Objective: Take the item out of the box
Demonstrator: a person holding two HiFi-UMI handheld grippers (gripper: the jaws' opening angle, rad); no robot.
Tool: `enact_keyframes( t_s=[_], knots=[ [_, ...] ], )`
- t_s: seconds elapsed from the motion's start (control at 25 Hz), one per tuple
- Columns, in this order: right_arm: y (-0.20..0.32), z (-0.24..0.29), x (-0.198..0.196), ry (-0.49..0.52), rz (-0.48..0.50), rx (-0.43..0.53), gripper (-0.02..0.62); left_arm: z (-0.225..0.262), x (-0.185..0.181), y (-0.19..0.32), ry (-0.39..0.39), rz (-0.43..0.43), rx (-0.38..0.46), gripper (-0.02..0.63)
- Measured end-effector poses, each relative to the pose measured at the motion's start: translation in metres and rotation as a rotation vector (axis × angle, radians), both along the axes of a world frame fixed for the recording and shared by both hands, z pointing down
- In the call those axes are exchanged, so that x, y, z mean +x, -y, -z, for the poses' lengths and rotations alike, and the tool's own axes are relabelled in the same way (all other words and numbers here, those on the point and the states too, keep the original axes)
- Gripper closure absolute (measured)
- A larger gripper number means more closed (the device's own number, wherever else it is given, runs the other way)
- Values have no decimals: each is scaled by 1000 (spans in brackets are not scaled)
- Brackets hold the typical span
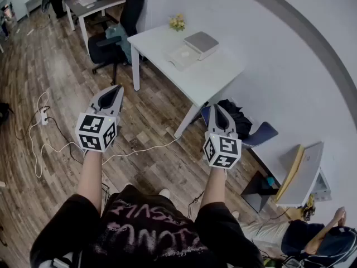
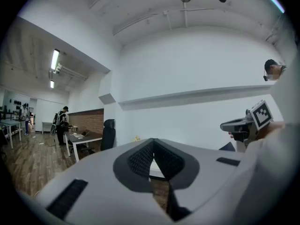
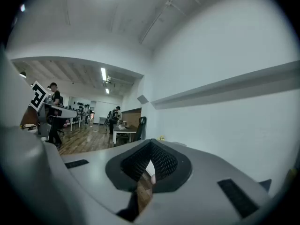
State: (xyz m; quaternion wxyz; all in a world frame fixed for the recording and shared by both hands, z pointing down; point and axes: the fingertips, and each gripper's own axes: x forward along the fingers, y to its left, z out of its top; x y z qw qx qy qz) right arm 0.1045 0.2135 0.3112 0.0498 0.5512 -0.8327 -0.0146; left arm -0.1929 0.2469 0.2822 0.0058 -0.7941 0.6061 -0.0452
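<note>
Pink print on black shirt (image 1: 146, 234), 6 o'clock, upside-down & blurred, can't read. No other legible txt.

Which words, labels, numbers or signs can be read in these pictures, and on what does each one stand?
No text can be read with certainty.
Black shirt: pink lettering, seen upside down and blurred, not readable.
Left gripper and right gripper: black-and-white square markers, patterns only, no letters or numbers.
Box on the white table: too small to show any print.
</note>
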Motion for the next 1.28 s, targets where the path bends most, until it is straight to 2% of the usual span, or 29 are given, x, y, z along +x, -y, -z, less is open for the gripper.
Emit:
enact_keyframes(
  t_s=[0.88,1.28],
  knots=[
    [-12,-7,-27,2,-37,-2,586,-8,-25,-6,-23,-40,-18,604],
    [-36,-11,-50,0,-99,-9,586,-7,-46,-13,-33,-104,-11,604]
  ],
)
